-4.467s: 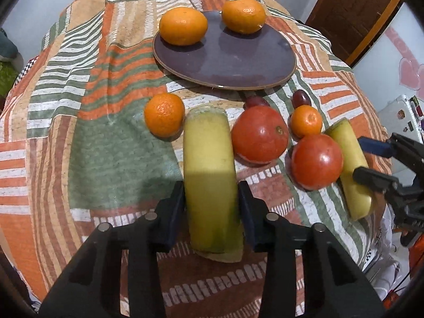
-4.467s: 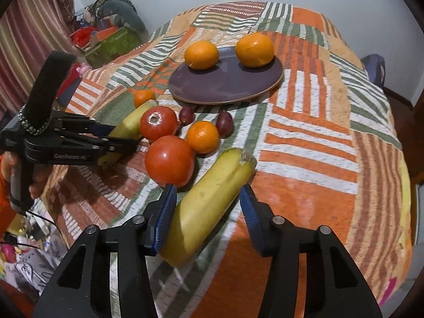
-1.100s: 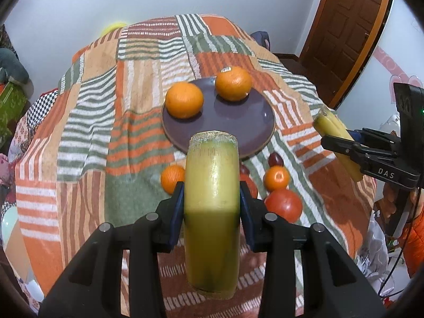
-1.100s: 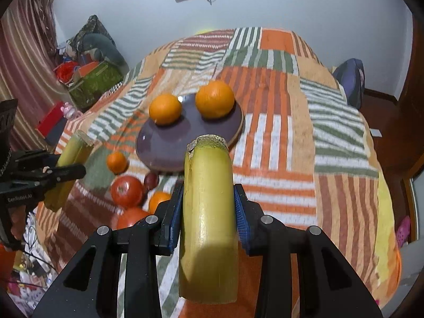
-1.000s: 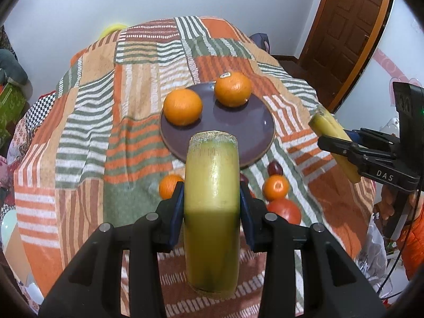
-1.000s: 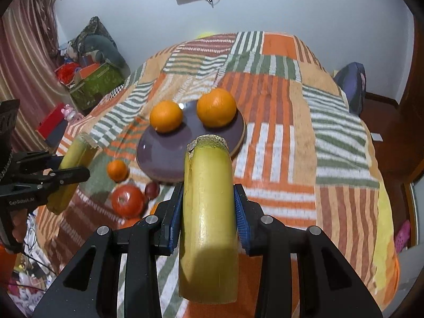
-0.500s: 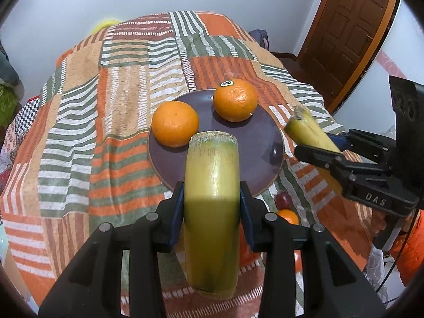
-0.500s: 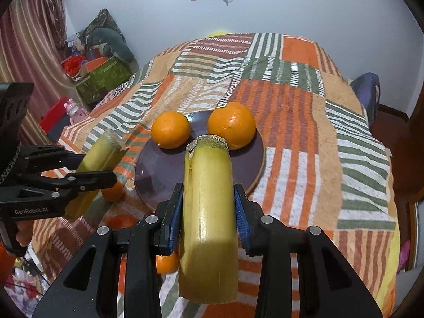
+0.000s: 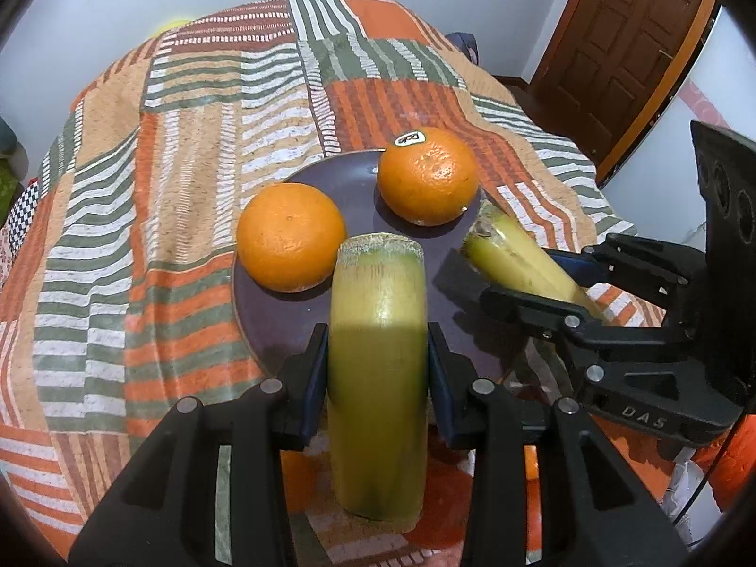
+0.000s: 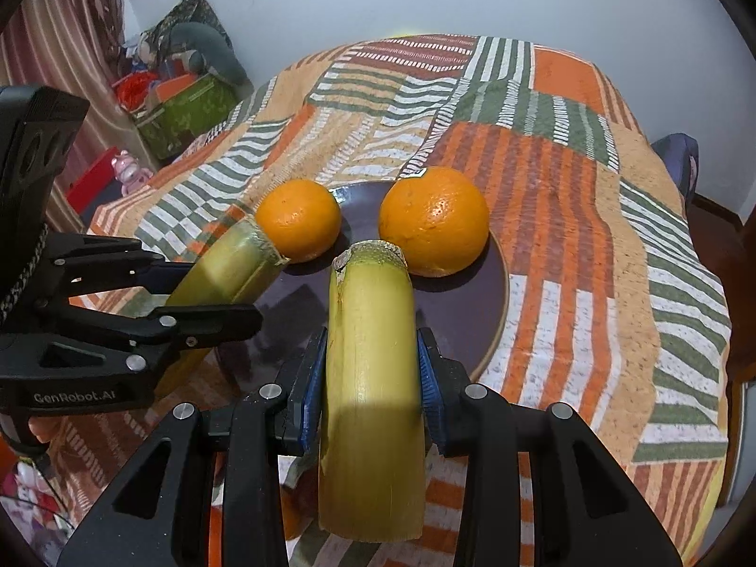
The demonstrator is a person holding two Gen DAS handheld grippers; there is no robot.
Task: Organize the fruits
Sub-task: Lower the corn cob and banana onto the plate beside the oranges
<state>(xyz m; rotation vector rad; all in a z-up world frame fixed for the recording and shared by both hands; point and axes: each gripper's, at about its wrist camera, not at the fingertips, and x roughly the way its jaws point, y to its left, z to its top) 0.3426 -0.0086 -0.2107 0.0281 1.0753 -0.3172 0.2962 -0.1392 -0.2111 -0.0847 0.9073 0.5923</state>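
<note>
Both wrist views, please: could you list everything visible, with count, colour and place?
oranges: 2, orange, on the far half of the plate
bananas: 2, yellow-green, one in each gripper, held over the plate
plate: 1, dark purple, mid-table
tablecloth: 1, orange, green and white patchwork, covers the table
door: 1, brown, far right
left gripper: black, shut on a banana
right gripper: black, shut on a banana

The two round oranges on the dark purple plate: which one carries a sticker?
The round orange with the small black-and-white sticker is the one on the right, farther back on the dark purple plate. The other orange, front left, shows bare peel.
</note>
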